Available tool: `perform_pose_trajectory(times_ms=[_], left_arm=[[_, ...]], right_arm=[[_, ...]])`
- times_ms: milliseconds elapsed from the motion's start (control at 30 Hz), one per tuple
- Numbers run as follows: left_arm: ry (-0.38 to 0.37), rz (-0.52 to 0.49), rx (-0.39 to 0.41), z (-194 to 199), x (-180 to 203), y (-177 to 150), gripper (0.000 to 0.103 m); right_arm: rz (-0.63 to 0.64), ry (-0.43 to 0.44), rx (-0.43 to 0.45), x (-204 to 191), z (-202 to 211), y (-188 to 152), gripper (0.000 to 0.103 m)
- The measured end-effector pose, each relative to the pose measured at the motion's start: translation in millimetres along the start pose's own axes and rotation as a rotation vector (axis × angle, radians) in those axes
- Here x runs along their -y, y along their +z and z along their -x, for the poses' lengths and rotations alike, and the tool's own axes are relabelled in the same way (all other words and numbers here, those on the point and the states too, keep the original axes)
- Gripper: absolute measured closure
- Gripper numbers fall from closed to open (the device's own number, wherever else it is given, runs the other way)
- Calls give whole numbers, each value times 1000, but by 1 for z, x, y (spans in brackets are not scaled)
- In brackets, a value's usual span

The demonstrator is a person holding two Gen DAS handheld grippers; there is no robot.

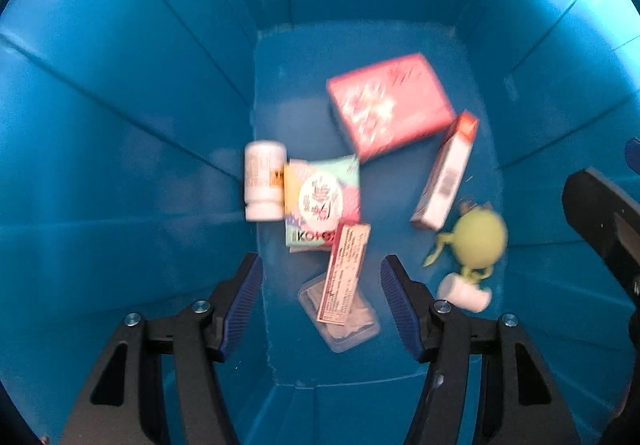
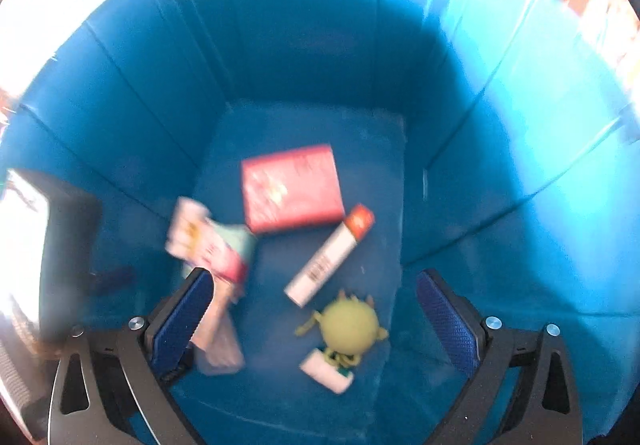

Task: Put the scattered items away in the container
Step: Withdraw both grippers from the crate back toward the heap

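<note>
Two boxes | long box (image 1: 445, 172) lies diagonal | container (image 1: 120, 85)

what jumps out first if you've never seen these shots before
The deep blue bin fills both views, its ribbed walls closing in on a small floor. On that floor the pink box lies flat toward the far end, with a round green monster figure on a white base near the right wall. Both the left gripper and right gripper hang open over the pile, holding nothing.
</note>
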State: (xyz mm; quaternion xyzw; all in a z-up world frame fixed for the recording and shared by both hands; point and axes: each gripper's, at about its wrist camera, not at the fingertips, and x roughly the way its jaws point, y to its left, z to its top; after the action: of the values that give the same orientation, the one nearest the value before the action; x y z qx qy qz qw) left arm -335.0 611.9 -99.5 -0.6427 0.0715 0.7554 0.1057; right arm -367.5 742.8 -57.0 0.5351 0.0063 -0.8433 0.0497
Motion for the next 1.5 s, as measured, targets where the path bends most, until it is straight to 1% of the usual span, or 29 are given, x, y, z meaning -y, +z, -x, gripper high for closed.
perform_pose_trajectory(times_ms=[67, 133, 233, 333, 400, 467, 533, 633, 767, 833, 900, 1000, 1133, 1267, 1367, 1433, 1500], left_arm=[[-26, 20, 59, 26, -4, -8, 43], [-29, 6, 135, 53, -3, -20, 43], [-41, -7, 236, 87, 0, -41, 42], [-67, -2, 328, 114, -4, -62, 42], [-64, -5, 397, 132, -7, -78, 42], [-34, -10, 475, 149, -9, -95, 42], [0, 7, 549, 165, -15, -111, 35], [31, 39, 634, 182, -28, -135, 35], [4, 106, 665, 192, -62, -161, 35], [10, 155, 700, 199, -83, -176, 35], [32, 198, 734, 205, -105, -191, 35], [77, 253, 763, 210, -142, -213, 35], [104, 326, 799, 214, -206, -253, 35], [156, 365, 825, 216, -275, -296, 35], [181, 397, 808, 209, -327, -328, 35], [196, 422, 780, 200, -359, -345, 35], [202, 450, 748, 189, -387, -358, 35]], right_arm=[[27, -8, 98, -7, 29, -2, 0], [36, -2, 175, -10, 55, -4, 0], [42, 25, 271, -11, 92, -11, 0], [53, 27, 352, -14, 122, -23, 0], [61, 23, 394, -16, 137, -35, 0], [62, 38, 424, -19, 146, -49, 0], [58, 69, 445, -22, 152, -62, 0], [52, 91, 464, -29, 160, -78, 0], [62, 134, 500, -48, 174, -92, 0], [73, 147, 526, -61, 182, -97, 0], [86, 162, 551, -78, 189, -101, 0], [106, 197, 566, -111, 193, -104, 0], [151, 232, 577, -170, 195, -109, 0], [178, 251, 589, -238, 196, -120, 0], [191, 283, 594, -292, 195, -130, 0], [206, 299, 589, -328, 190, -138, 0], [209, 314, 567, -360, 180, -147, 0]])
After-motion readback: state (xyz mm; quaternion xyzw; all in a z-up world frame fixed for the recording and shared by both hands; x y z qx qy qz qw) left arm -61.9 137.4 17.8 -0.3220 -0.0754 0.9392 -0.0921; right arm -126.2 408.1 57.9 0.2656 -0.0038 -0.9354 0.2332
